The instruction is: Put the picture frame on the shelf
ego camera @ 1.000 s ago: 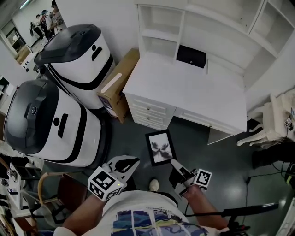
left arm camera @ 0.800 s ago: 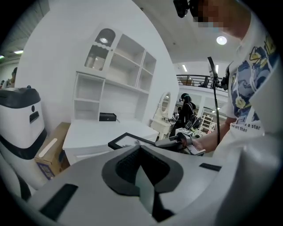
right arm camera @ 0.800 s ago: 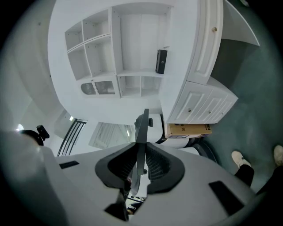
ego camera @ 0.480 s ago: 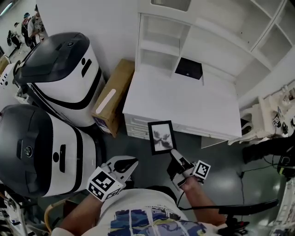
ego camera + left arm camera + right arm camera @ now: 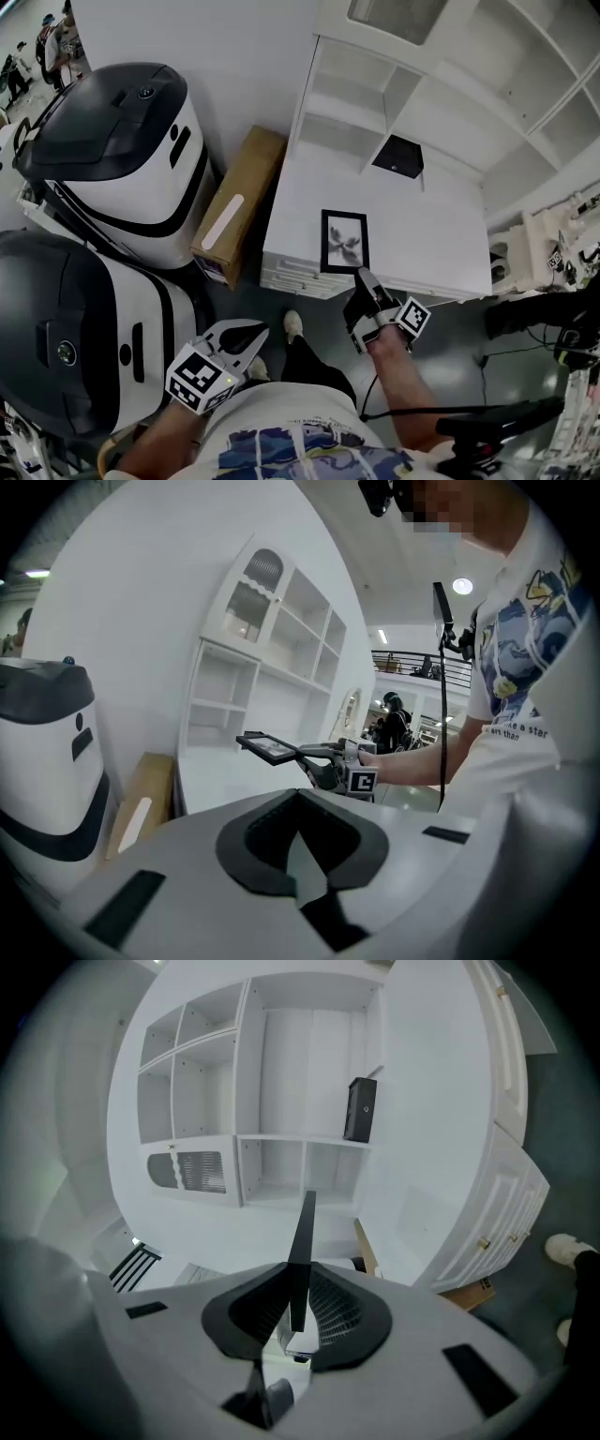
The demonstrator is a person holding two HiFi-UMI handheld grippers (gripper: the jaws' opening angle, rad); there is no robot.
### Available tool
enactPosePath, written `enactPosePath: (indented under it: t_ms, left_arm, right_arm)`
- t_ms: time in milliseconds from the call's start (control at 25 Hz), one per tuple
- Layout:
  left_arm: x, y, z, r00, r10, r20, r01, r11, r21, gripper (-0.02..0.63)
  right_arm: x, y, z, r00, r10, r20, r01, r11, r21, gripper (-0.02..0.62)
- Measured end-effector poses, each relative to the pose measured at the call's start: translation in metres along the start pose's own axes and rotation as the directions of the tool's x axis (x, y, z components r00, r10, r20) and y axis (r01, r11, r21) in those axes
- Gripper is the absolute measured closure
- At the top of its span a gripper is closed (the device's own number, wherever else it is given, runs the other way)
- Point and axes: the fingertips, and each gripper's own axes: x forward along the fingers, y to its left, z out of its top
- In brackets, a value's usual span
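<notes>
A black picture frame [image 5: 344, 242] with a grey flower print hangs flat above the front of the white desk [image 5: 441, 234], held by its near edge in my right gripper [image 5: 361, 277], which is shut on it. In the right gripper view the picture frame [image 5: 301, 1251] shows edge-on between the pads. The left gripper view shows the picture frame [image 5: 267, 746] held out level by the right gripper [image 5: 305, 754]. The white shelf unit [image 5: 366, 94] rises at the back of the desk. My left gripper [image 5: 251, 335] stays low at my left side, shut and holding nothing.
A small black box [image 5: 397, 156] leans in a lower shelf compartment; it is also in the right gripper view [image 5: 359, 1109]. A cardboard box [image 5: 237, 206] stands left of the desk. Two large white-and-black machines [image 5: 122, 150] fill the left. A white chair [image 5: 539, 258] is at the right.
The right gripper has carried the picture frame up from near the floor and forward over the desk's front edge. The person has stepped closer to the desk. The left gripper barely moved.
</notes>
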Motion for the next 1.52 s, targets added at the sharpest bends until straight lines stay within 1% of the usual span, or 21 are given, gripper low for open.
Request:
enactPosePath:
  t_ms: [240, 480, 640, 840, 960, 1160, 1520]
  left_arm:
    - [0.007, 0.055, 0.014, 0.997, 0.075, -0.029, -0.075, 0.997, -0.013, 0.592]
    - [0.026, 0.103, 0.048, 0.989, 0.142, -0.046, -0.143, 0.99, -0.013, 0.592]
    - [0.042, 0.131, 0.069, 0.981, 0.185, -0.051, -0.186, 0.982, -0.022, 0.592]
    - [0.058, 0.15, 0.086, 0.972, 0.224, -0.067, -0.227, 0.974, -0.029, 0.592]
    - [0.064, 0.16, 0.092, 0.965, 0.249, -0.079, -0.252, 0.967, -0.032, 0.592]
    - [0.075, 0.175, 0.097, 0.954, 0.285, -0.088, -0.29, 0.956, -0.041, 0.592]
    - [0.079, 0.193, 0.096, 0.927, 0.358, -0.114, -0.369, 0.925, -0.095, 0.592]
  right_arm:
    - [0.084, -0.029, 0.047, 0.999, -0.023, 0.048, 0.023, 1.0, 0.002, 0.512]
    - [0.167, -0.051, 0.098, 0.997, -0.043, 0.063, 0.043, 0.999, 0.005, 0.512]
    - [0.216, -0.063, 0.121, 0.997, -0.047, 0.054, 0.046, 0.999, 0.006, 0.512]
    - [0.264, -0.081, 0.138, 0.998, -0.039, 0.05, 0.037, 0.999, 0.034, 0.512]
    - [0.287, -0.091, 0.147, 0.997, -0.052, 0.05, 0.05, 0.998, 0.041, 0.513]
    - [0.319, -0.105, 0.166, 0.995, -0.072, 0.068, 0.069, 0.997, 0.043, 0.512]
    - [0.365, -0.133, 0.174, 0.992, -0.113, 0.064, 0.111, 0.993, 0.031, 0.512]
